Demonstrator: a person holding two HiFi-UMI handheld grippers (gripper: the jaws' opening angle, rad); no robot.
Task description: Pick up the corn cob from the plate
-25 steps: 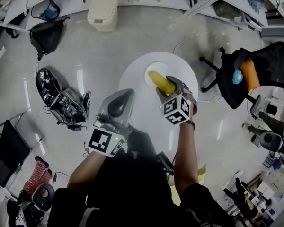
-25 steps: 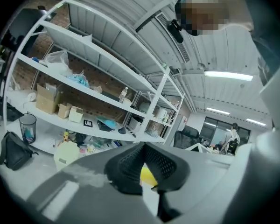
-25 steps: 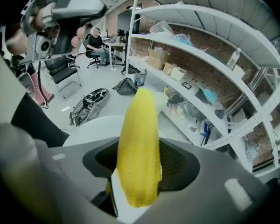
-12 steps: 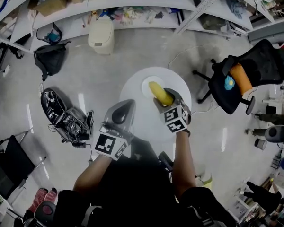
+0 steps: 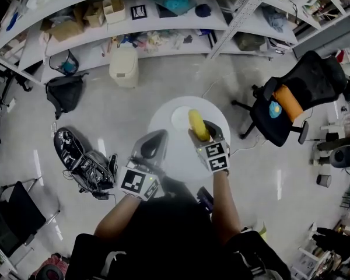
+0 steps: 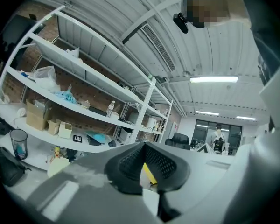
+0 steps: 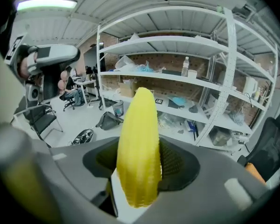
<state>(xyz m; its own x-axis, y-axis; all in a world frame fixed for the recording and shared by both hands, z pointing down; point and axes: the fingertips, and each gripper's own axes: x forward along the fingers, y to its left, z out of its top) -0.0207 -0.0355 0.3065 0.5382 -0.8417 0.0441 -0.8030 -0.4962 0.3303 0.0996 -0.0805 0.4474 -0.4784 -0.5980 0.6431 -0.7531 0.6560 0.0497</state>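
The yellow corn cob (image 5: 198, 124) is held up over the round white table (image 5: 174, 151), just right of the white plate (image 5: 179, 118). My right gripper (image 5: 203, 134) is shut on the corn cob, its pads pressing both sides. In the right gripper view the corn cob (image 7: 137, 148) stands tip-up between the dark pads of the right gripper (image 7: 140, 166). My left gripper (image 5: 153, 142) hangs over the table's left edge, jaws together with nothing in them. In the left gripper view a sliver of yellow shows through the narrow slit of the left gripper (image 6: 145, 162).
A black office chair (image 5: 294, 95) carrying an orange and a blue item stands right of the table. White shelving (image 5: 134, 13) with boxes runs along the back, a pale bin (image 5: 123, 65) below it. A black bag (image 5: 64, 92) and tangled gear (image 5: 84, 163) lie on the floor at left.
Both grippers have risen. The corn cob has come up off the plate in the right gripper and turned more upright. The table looks smaller and farther below.
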